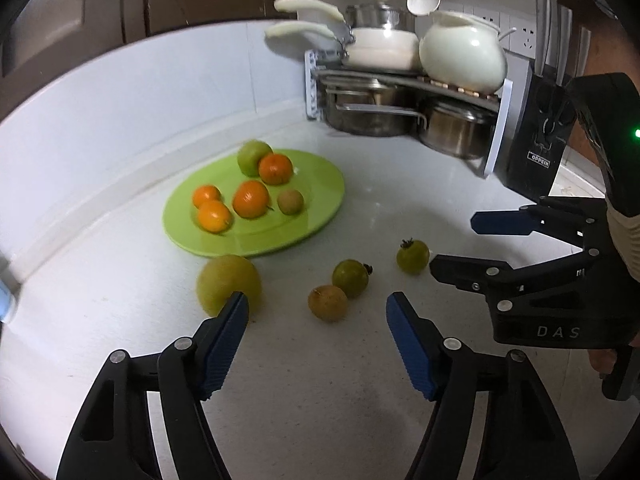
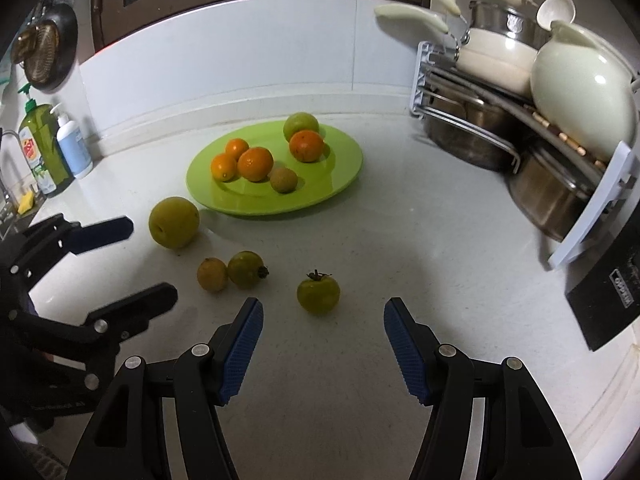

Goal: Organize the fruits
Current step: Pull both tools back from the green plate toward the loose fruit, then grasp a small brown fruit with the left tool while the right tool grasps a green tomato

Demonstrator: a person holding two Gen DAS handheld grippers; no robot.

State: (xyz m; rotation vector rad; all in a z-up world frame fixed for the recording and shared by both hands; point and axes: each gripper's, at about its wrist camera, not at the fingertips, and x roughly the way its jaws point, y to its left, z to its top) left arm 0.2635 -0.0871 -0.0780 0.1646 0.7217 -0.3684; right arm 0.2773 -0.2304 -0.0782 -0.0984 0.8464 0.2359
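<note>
A green plate on the white counter holds several oranges, a green apple and a small brownish fruit. Loose in front of it lie a large yellow-green fruit, a small brown fruit, a green fruit and a green tomato with a stem. My left gripper is open and empty, just before the small brown fruit. My right gripper is open and empty, just before the tomato.
A pot rack with steel and cream pots stands at the back right. A black knife block is beside it. Soap bottles stand by the sink at the left.
</note>
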